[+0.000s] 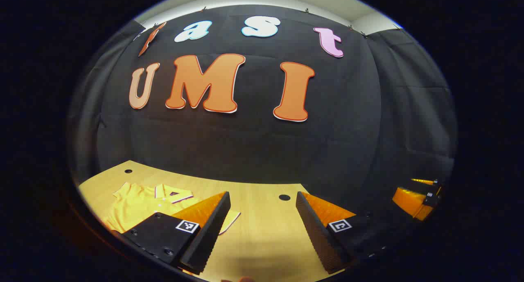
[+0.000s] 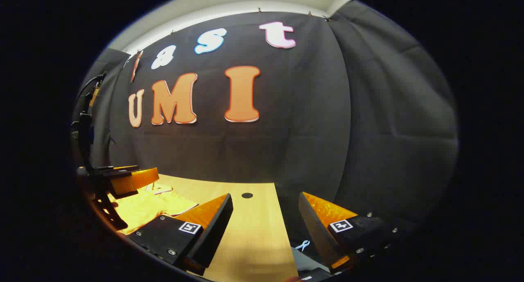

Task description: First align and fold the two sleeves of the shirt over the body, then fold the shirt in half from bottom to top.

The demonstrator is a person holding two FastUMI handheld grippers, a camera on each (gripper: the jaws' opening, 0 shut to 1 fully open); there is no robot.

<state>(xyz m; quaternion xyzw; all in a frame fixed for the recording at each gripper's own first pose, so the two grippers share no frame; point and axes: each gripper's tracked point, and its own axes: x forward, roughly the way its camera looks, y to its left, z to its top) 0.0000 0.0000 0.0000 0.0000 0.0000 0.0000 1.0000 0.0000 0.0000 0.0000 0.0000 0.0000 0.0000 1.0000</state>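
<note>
The left gripper [image 1: 262, 228] hangs above the table [image 1: 262, 233] with its jaws wide apart and nothing between them. The yellow shirt [image 1: 139, 204] lies flat on the table at about 9 o'clock from it, collar toward the wall. The right gripper [image 2: 266, 233] is wide open too and holds nothing. In the right gripper view, the shirt [image 2: 147, 208] lies at 9 o'clock.
</note>
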